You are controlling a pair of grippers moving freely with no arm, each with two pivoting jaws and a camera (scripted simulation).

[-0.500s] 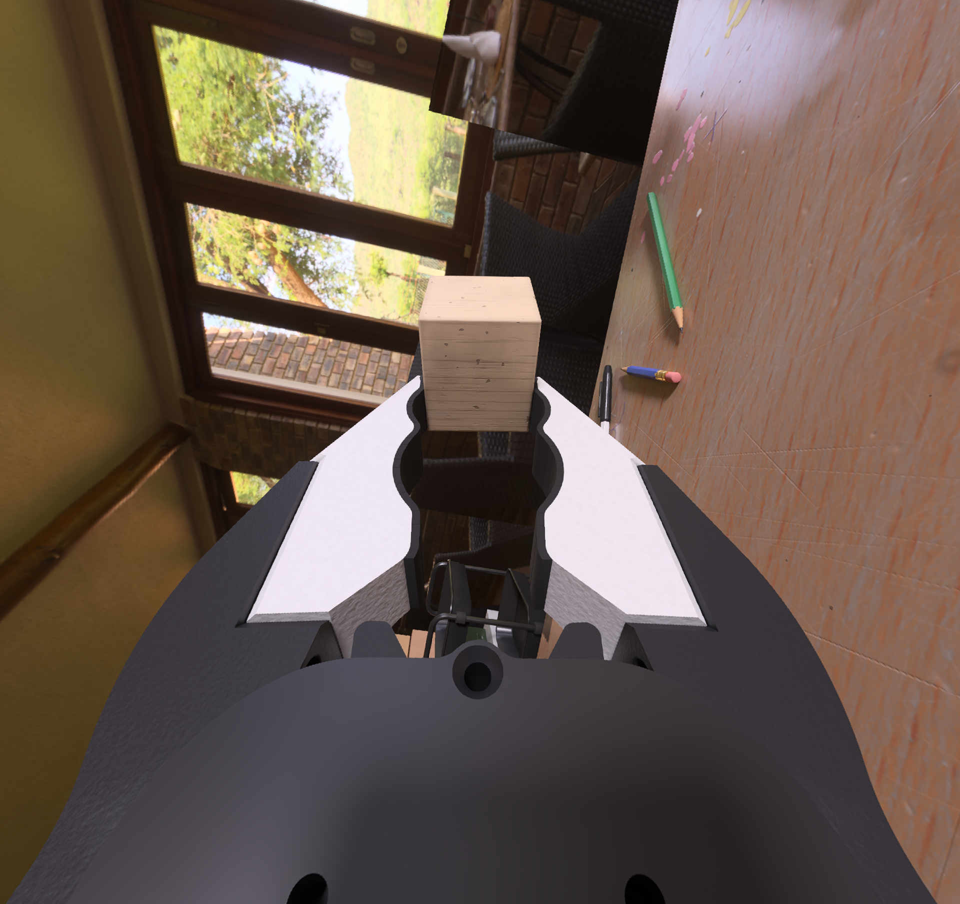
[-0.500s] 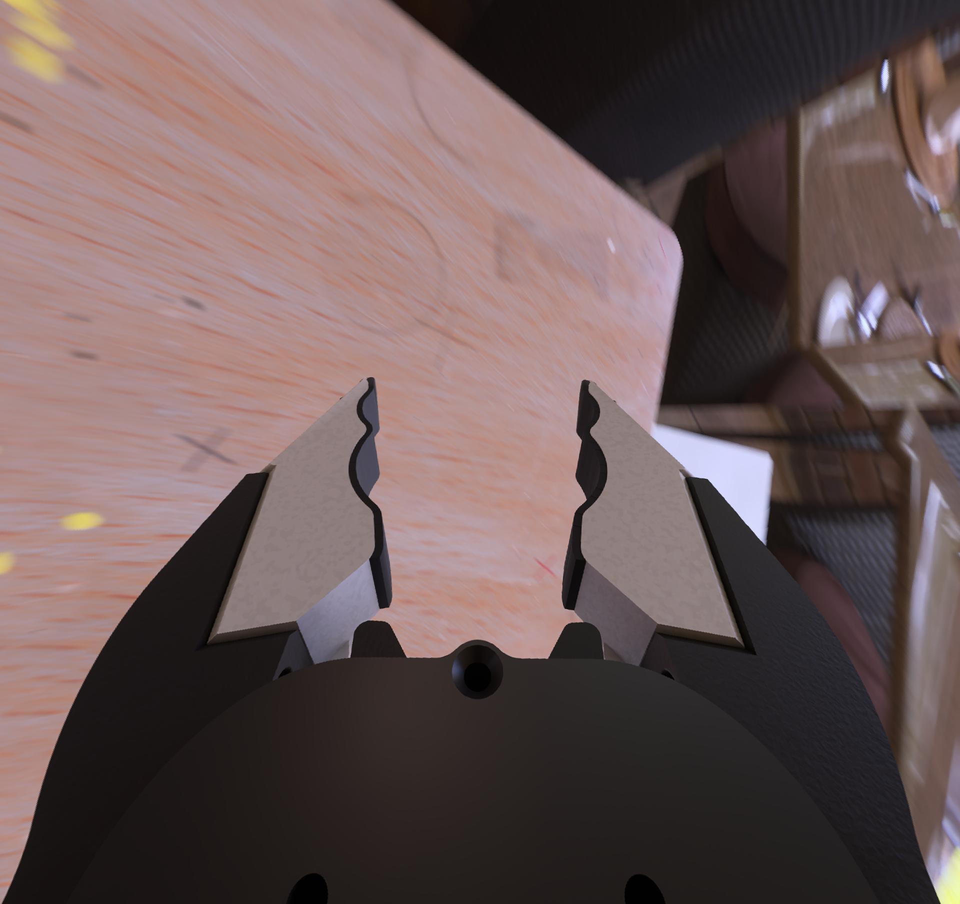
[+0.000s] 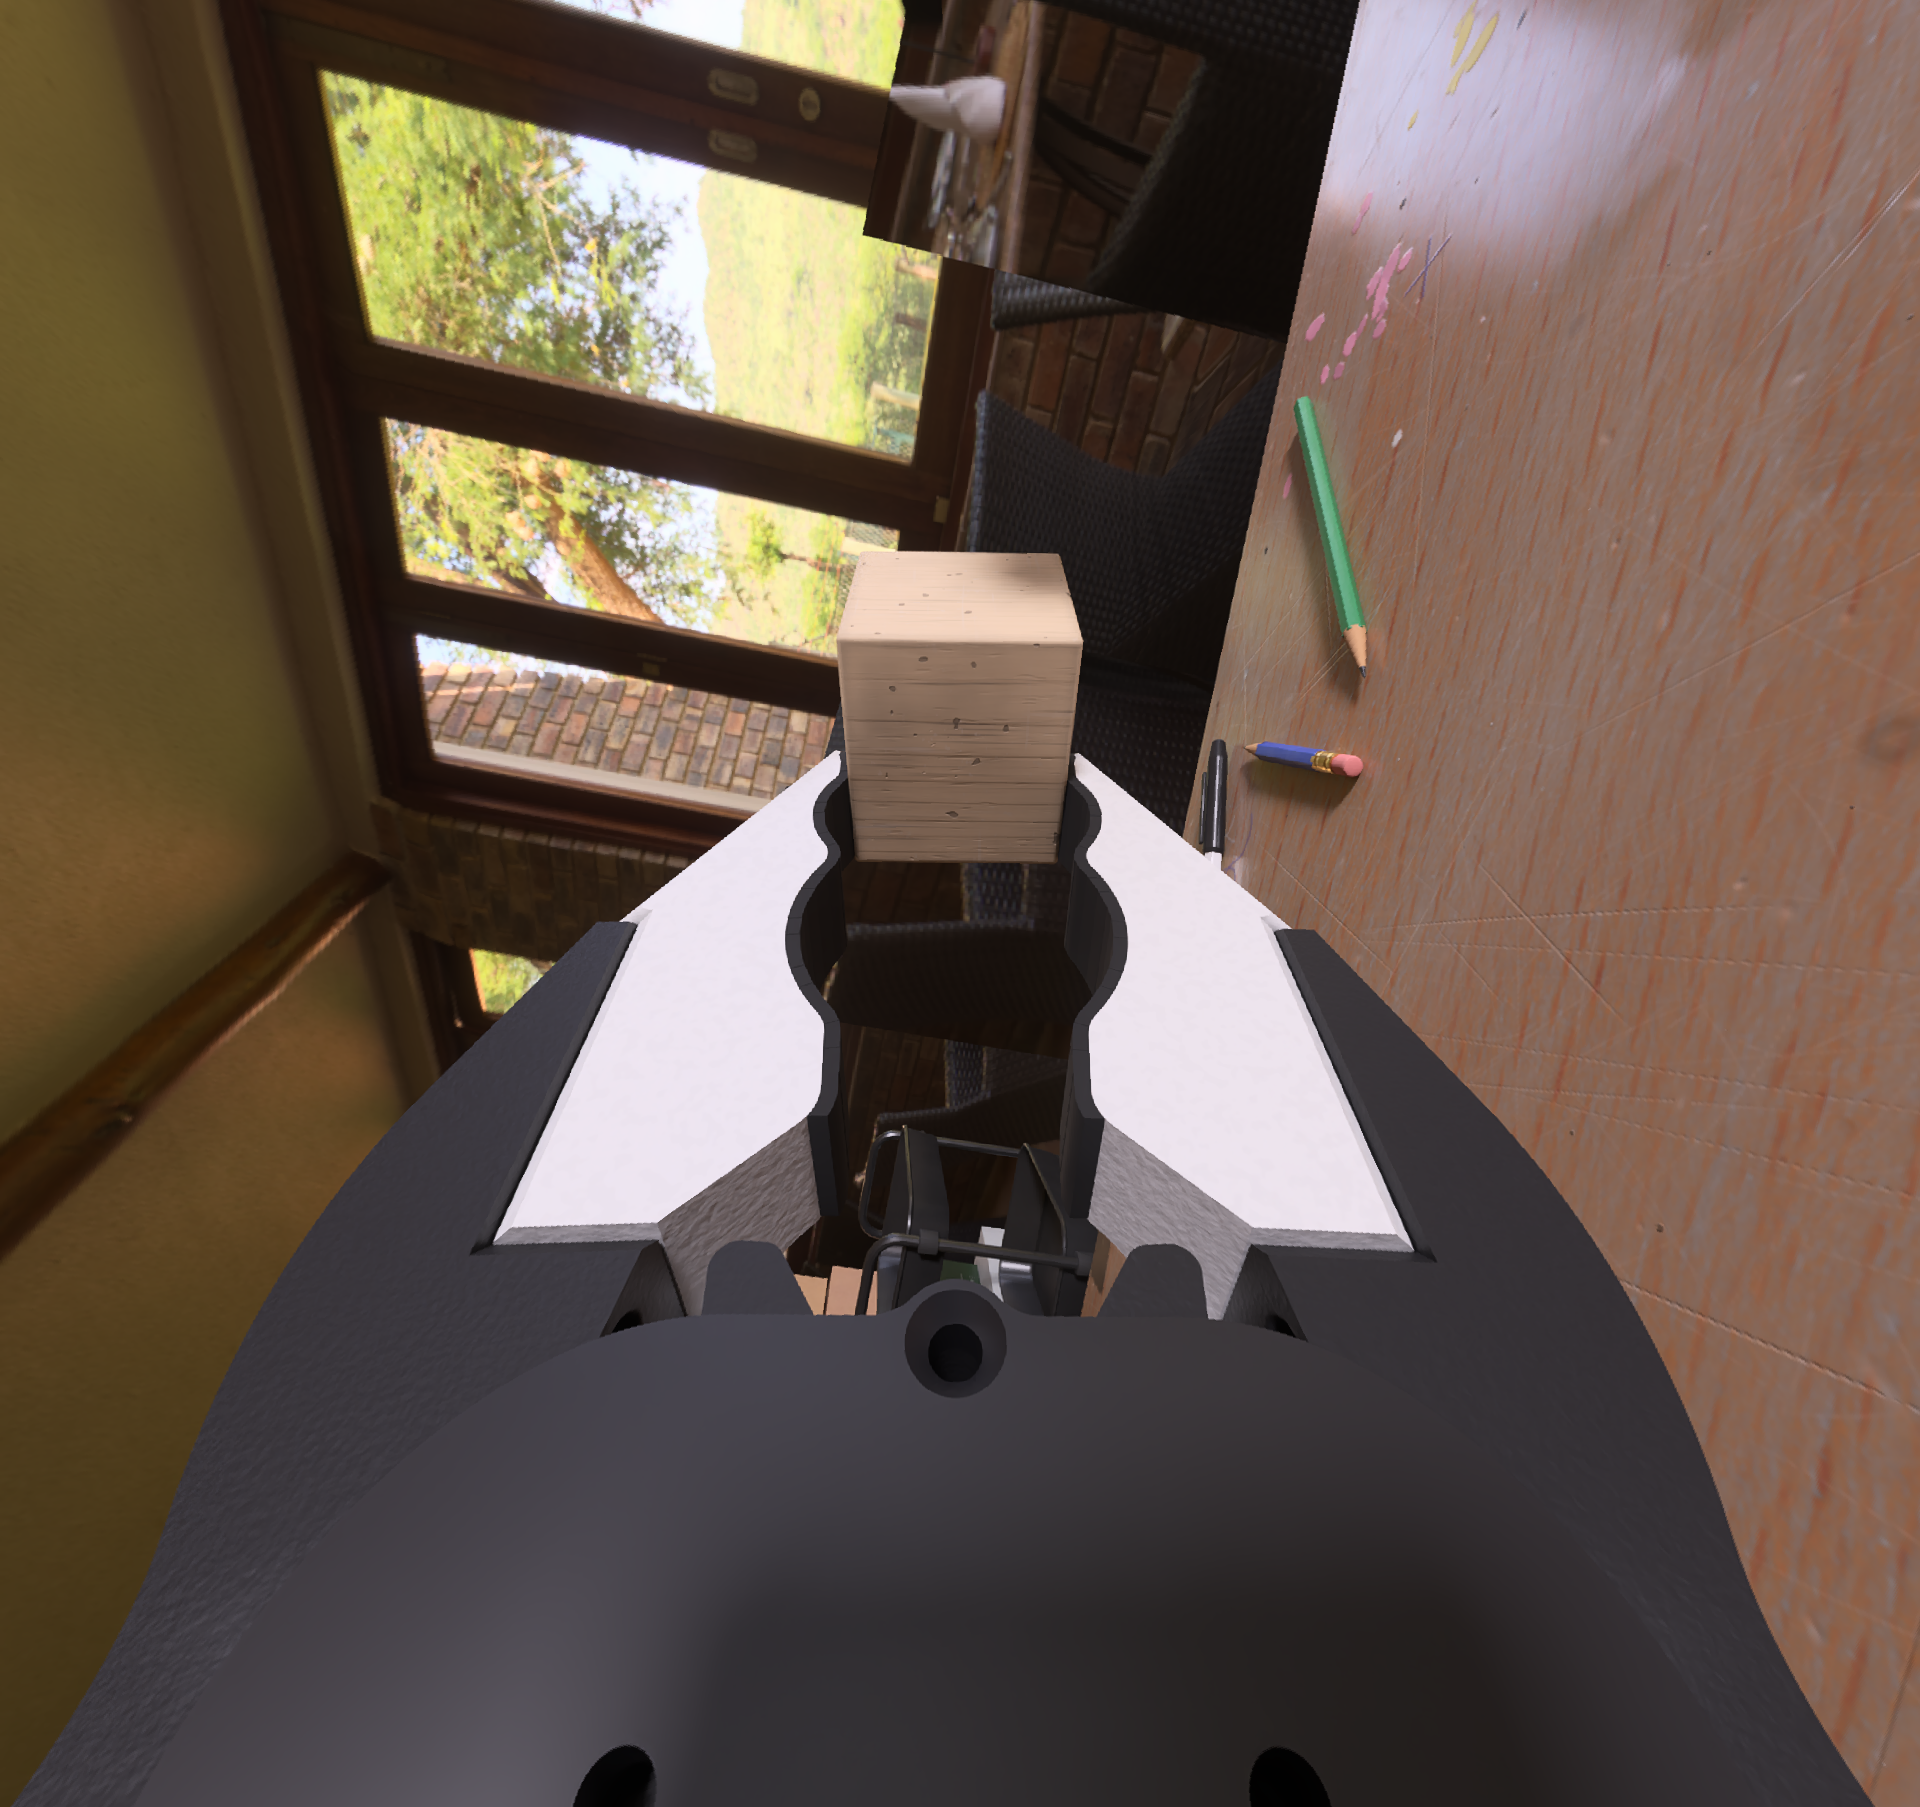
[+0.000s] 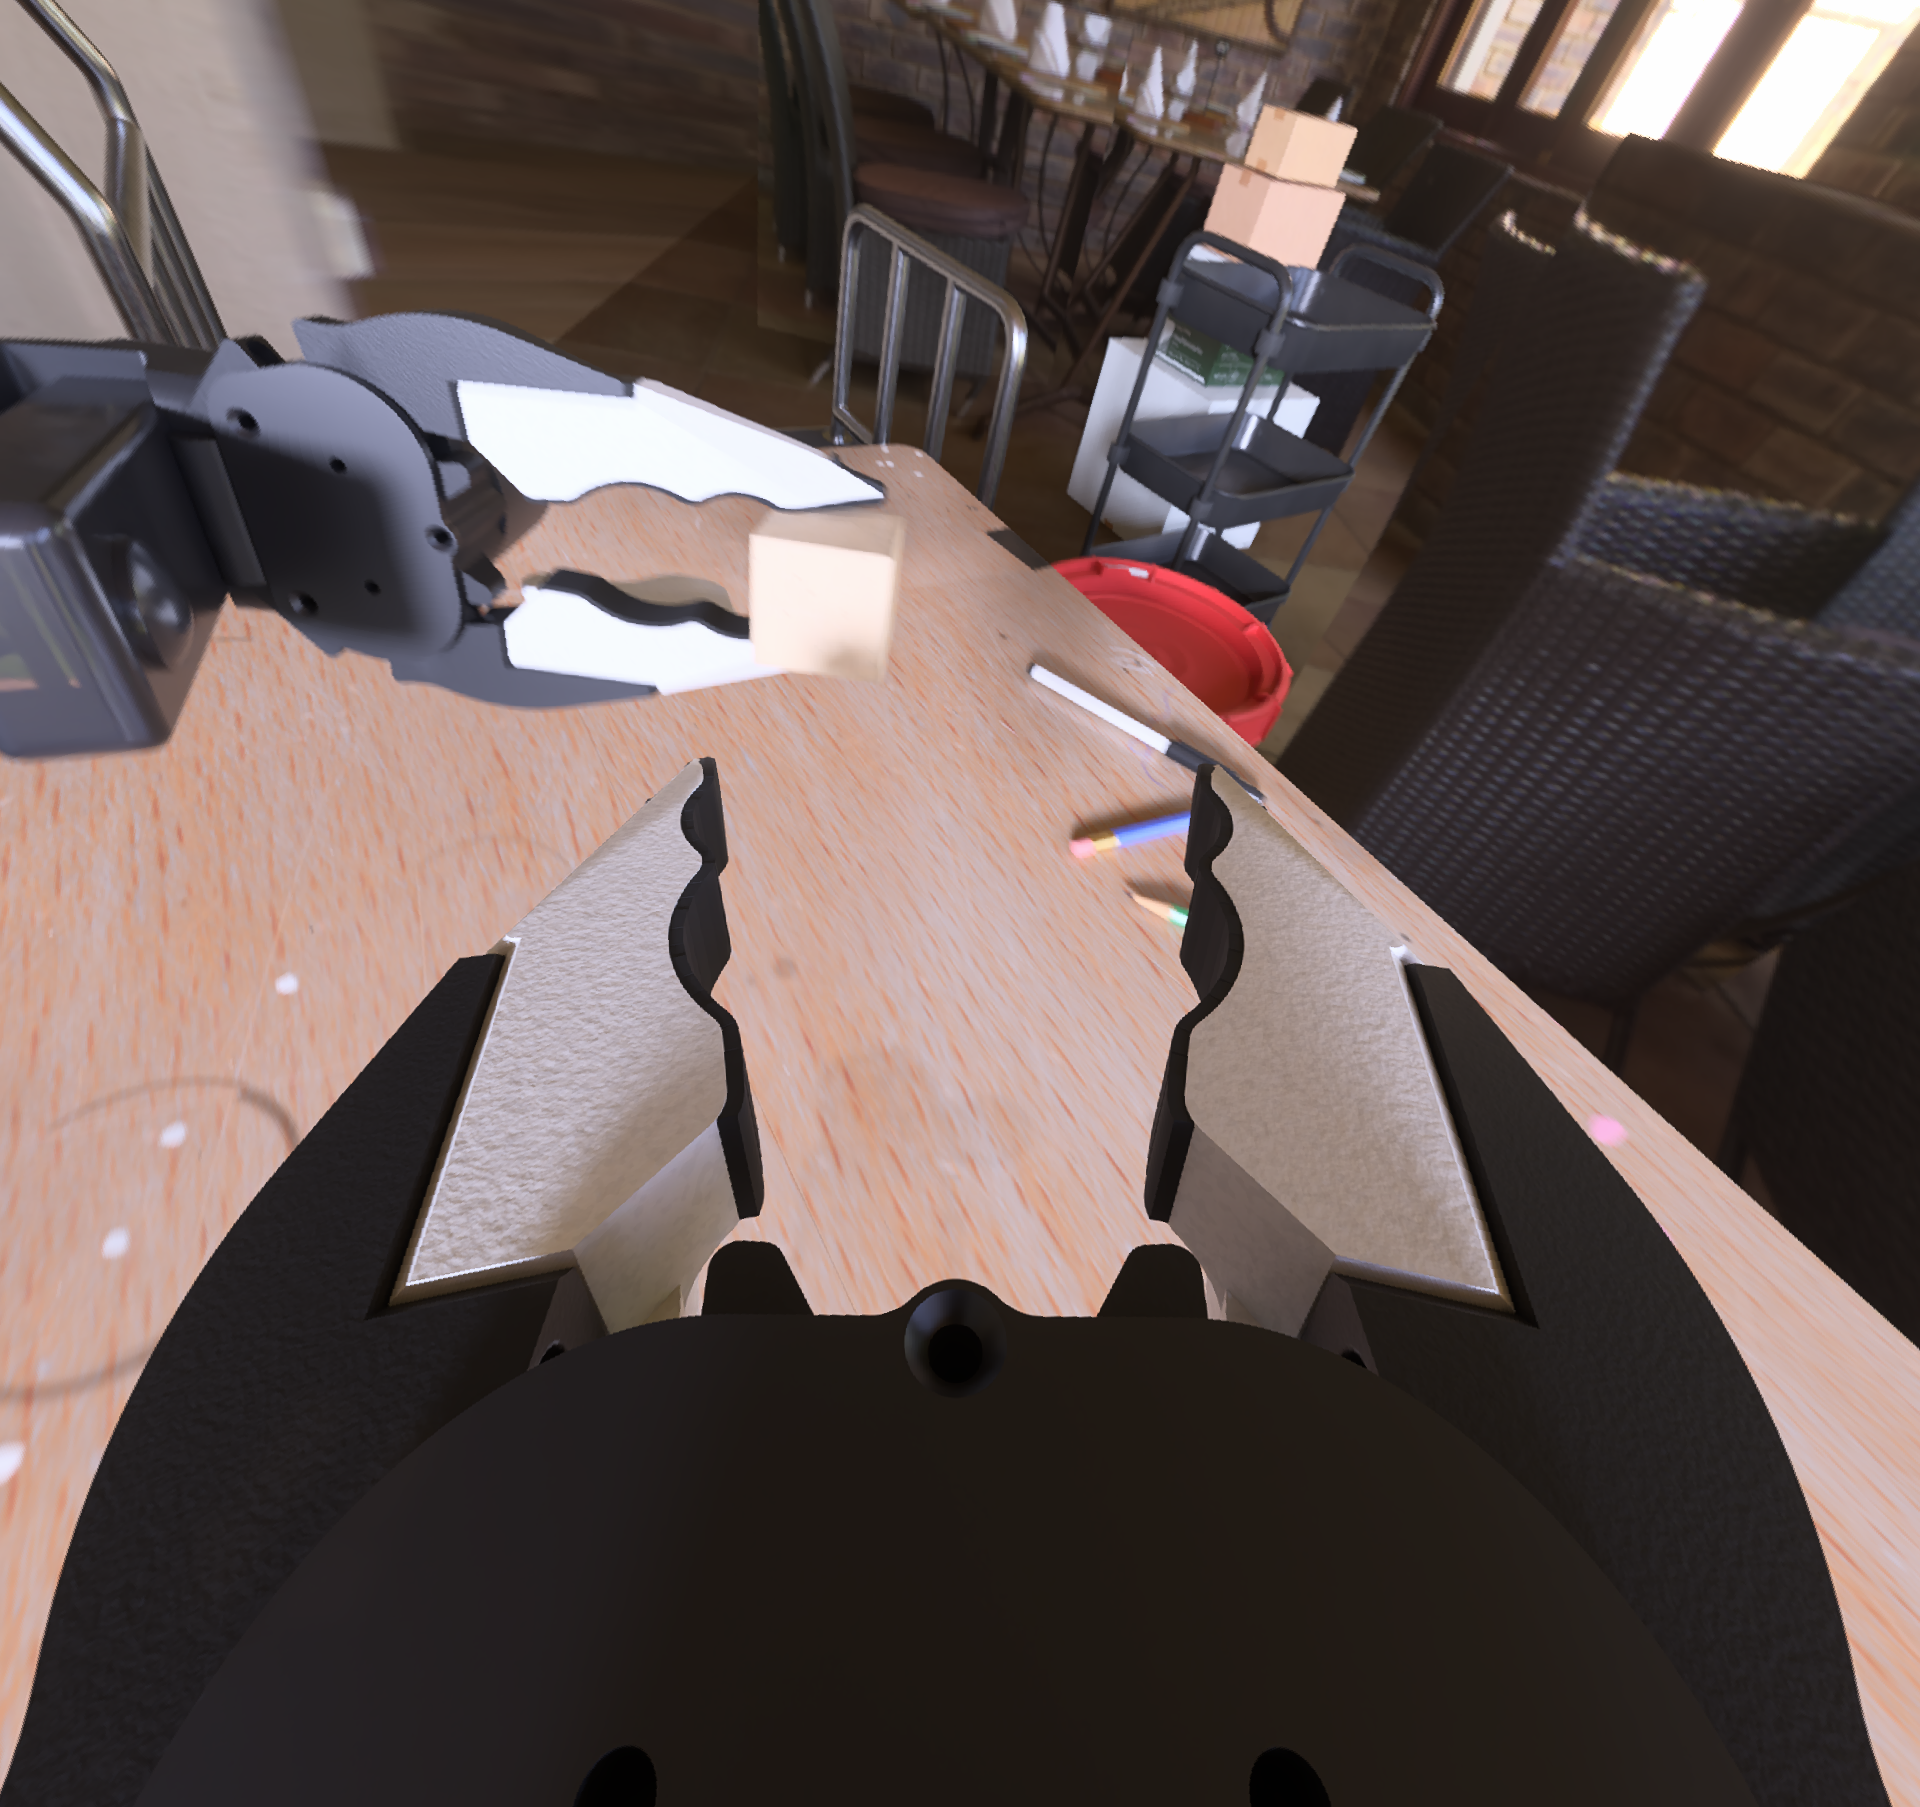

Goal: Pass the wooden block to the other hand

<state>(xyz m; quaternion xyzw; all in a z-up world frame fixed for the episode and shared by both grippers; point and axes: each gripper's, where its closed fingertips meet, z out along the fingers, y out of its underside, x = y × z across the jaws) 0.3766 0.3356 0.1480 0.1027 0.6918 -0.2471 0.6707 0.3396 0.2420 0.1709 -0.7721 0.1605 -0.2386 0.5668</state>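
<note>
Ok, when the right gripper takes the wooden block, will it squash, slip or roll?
The wooden block looks rigid with flat faces, so it probably won't squash or roll. The left gripper pinches only its end, so it might pivot when nudged.

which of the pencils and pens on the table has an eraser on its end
The short blue pencil, with its pink eraser. The long green pencil shows none, and the black pen lies at the table edge.

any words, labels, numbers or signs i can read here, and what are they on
None can be read.
Green-and-white box on the cart: print too small and blurred.
Metal plates on the window frame: too small to tell if they bear writing.
The block: bare wood, no writing.
</note>
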